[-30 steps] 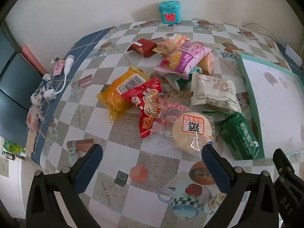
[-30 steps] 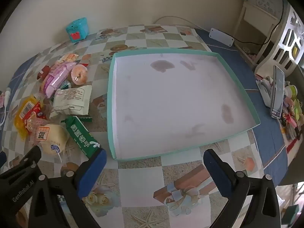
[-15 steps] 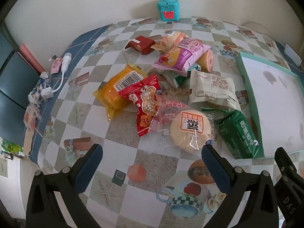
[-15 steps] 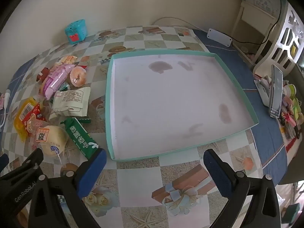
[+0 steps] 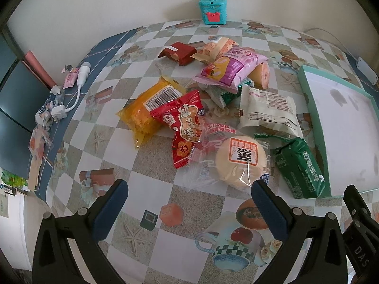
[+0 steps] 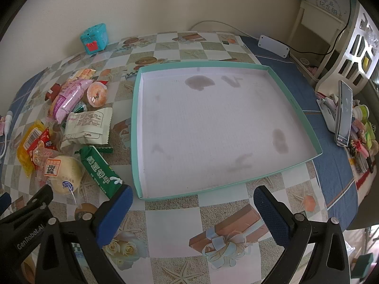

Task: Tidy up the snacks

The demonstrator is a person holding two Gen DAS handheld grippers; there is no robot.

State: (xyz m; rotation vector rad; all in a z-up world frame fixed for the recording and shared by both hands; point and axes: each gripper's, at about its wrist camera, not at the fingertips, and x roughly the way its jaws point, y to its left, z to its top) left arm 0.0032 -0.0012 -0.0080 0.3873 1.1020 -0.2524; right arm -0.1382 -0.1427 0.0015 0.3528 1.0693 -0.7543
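A heap of wrapped snacks lies on the checked tablecloth: a round bun in clear wrap (image 5: 241,164), a green biscuit pack (image 5: 299,170), a red packet (image 5: 186,127), a yellow packet (image 5: 148,107), a white packet (image 5: 268,112) and a pink packet (image 5: 228,69). A shallow teal-rimmed tray (image 6: 135,127) with a stained white floor sits right of the heap and holds nothing. My left gripper (image 5: 189,209) hovers open just in front of the bun. My right gripper (image 6: 193,213) is open near the tray's front edge, with the green biscuit pack (image 6: 100,170) beside its left finger.
A teal toy box (image 5: 213,10) stands at the back against the wall. A white charger and cable (image 5: 71,92) with scraps lie at the table's left edge. A phone on a stand (image 6: 343,113) and small clutter sit at the right edge.
Both grippers have drifted slightly forward and lower toward the table, so the snacks and tray sit a little closer. Both stay open and no snack has moved.
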